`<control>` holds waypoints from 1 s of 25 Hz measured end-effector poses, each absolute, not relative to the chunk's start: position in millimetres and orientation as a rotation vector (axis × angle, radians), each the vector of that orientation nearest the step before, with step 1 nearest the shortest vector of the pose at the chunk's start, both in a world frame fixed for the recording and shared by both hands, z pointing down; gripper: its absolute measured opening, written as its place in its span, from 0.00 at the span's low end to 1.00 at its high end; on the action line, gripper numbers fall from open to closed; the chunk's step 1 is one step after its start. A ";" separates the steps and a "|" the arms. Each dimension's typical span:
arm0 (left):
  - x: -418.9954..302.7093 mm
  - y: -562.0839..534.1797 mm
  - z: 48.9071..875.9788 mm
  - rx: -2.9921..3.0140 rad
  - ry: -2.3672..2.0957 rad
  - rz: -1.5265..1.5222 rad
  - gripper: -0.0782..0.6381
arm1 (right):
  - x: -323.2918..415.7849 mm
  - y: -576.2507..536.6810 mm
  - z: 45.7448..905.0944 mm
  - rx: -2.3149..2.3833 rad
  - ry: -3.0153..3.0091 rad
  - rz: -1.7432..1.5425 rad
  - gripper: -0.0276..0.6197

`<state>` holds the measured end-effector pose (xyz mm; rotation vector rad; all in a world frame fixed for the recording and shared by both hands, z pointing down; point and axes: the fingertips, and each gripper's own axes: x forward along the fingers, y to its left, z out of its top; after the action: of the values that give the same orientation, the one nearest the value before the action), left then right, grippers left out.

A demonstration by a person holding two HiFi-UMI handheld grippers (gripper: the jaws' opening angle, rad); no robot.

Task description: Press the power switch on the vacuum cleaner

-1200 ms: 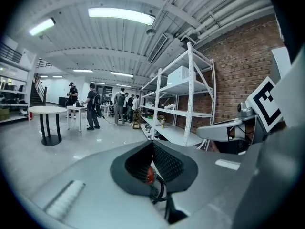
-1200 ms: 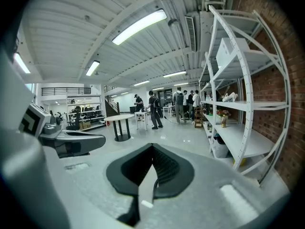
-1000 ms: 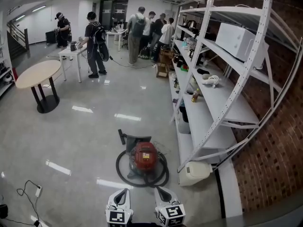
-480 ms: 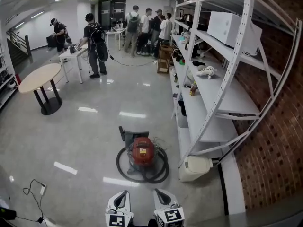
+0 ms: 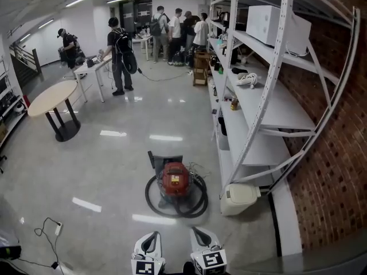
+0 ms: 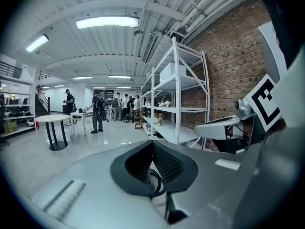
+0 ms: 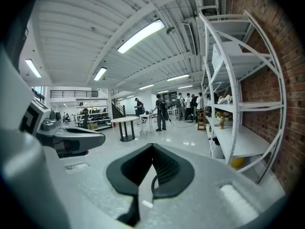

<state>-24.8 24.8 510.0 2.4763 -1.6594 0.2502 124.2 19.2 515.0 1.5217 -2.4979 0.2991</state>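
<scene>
Holding both low at the bottom of the head view, you have the left tongs [image 5: 151, 235] and the right tongs [image 5: 196, 231] clenched tip to tip. They grasp nothing: each gripper view shows its dark pads meeting at the point.

Ahead of both tips, roughly between their lines and well apart from them, the red vacuum cleaner [image 5: 175, 181] sits on the floor with its black hose [image 5: 198, 204] ringed around it.

What could go wrong:
- The power switch cannot be picked out on the dark top panel from here, so you could press the wrong control.
- The near arc of the hose lies between the tongs and the body, so a low approach may snag or drag it.
- A slanted push may simply shove the canister across the glossy floor rather than click the switch.
- Beyond the right tongs, the white bin [image 5: 239, 198] and the shelf rack [image 5: 256, 125] stand close by, and a wide swing could clip them.

Only the head view shows the vacuum cleaner and the floor around it. Both gripper views tilt upward to ceiling lights, rack and brick wall, so you cannot aim from them. They do confirm the jaw state, and each shows the other tongs alongside.

Far ahead stand a round table [image 5: 51, 98] and several people [image 5: 119, 50] around desks.
</scene>
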 end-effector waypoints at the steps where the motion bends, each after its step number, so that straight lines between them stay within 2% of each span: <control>1: -23.8 27.0 509.9 2.477 -1.661 0.252 0.13 | 123.4 22.0 512.6 1.531 -2.493 0.294 0.03; 9: -22.6 43.2 509.8 2.481 -1.668 0.250 0.13 | 93.1 39.0 503.1 1.542 -2.494 0.271 0.03; 25: -48.4 51.6 512.3 2.498 -1.630 0.204 0.13 | 76.8 53.6 505.2 1.595 -2.450 0.285 0.03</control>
<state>-48.4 51.6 512.3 2.4980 -1.6298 0.2040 76.8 53.6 505.2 1.5950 -2.4500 0.2853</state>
